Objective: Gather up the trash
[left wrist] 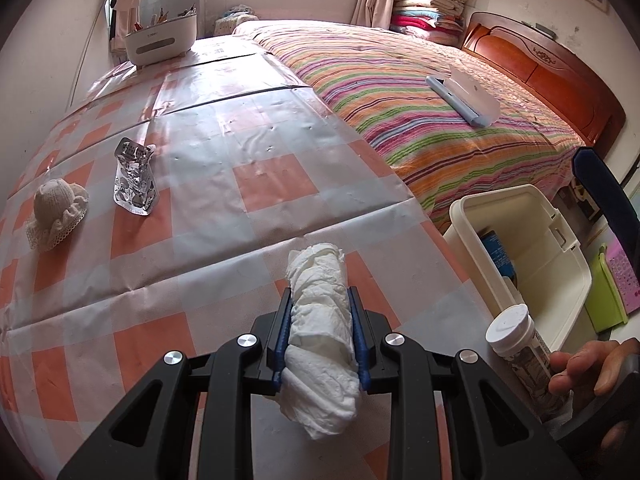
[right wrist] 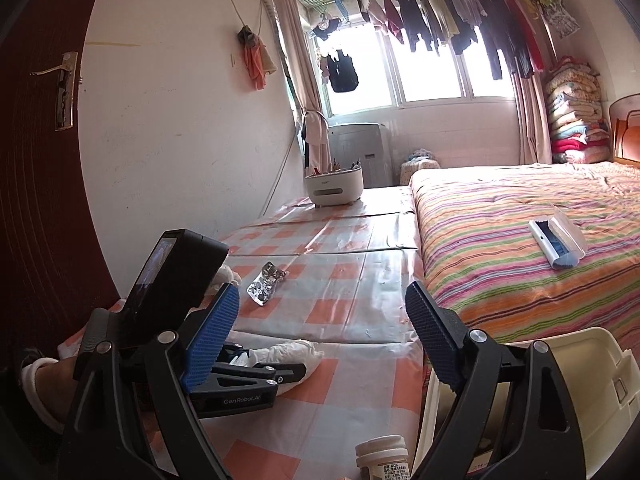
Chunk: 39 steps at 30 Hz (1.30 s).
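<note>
My left gripper is shut on a crumpled white tissue wad just above the checked tablecloth. The right wrist view shows that gripper low over the table with the tissue wad sticking out. My right gripper stands wide open with nothing between its fingers, one finger reaching over the cream bin. A white-capped bottle stands at the table's corner beside a hand; I cannot tell if they touch. A silver blister pack lies far left.
A knitted lace-edged hat lies beside the blister pack. A white organiser with pens stands at the table's far end. The striped bed with a white-and-blue brush borders the table. The bin holds a blue box.
</note>
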Each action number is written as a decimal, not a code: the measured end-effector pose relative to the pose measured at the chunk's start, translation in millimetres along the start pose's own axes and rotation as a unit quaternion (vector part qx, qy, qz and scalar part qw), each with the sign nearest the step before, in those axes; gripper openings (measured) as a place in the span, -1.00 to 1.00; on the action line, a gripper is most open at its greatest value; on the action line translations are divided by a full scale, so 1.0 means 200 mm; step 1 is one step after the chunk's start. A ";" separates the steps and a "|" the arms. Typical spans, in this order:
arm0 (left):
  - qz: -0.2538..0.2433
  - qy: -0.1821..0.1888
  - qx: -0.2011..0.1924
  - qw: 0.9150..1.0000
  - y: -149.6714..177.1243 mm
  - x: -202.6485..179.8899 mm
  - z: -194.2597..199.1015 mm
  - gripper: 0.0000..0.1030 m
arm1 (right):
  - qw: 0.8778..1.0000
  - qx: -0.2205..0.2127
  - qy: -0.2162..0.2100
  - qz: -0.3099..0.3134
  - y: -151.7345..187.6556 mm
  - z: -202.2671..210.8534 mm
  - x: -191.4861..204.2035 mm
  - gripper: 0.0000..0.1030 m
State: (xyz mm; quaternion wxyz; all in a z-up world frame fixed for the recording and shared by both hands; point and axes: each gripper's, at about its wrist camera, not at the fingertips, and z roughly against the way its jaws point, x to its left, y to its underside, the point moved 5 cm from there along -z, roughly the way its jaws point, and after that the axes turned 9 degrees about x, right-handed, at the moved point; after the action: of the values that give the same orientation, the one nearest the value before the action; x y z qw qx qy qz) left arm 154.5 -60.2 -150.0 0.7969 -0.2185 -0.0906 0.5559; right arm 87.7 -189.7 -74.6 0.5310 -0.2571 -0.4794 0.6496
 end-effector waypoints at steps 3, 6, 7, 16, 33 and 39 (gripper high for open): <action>-0.001 0.001 0.000 1.000 0.00 0.00 0.00 -0.50 | 1.000 0.015 -0.003 -0.023 0.00 -0.04 -0.06 0.64; -0.002 0.001 0.002 1.000 0.00 0.00 0.00 -0.50 | 0.998 0.035 -0.007 -0.060 0.00 -0.08 -0.13 0.65; -0.002 0.001 0.003 1.000 0.00 0.00 0.00 -0.50 | 0.996 0.040 -0.007 -0.074 0.01 -0.09 -0.16 0.65; -0.001 0.002 0.005 1.000 0.01 0.00 0.00 -0.50 | 0.982 0.065 -0.025 -0.177 0.06 -0.16 -0.34 0.68; 0.007 -0.005 0.005 1.000 0.06 0.08 0.02 -0.50 | 0.988 0.022 -0.006 -0.154 -0.04 -0.11 -0.27 0.69; 0.012 -0.007 0.004 1.000 0.09 0.11 0.04 -0.50 | 0.990 0.041 -0.020 -0.134 -0.03 0.05 -0.29 0.83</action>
State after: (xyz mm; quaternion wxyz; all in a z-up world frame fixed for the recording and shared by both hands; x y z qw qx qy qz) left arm 144.7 -31.9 -152.7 0.7903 -0.2130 -0.0914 0.5672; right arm 100.1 -248.5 -74.9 0.6134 -0.1553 -0.4928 0.5973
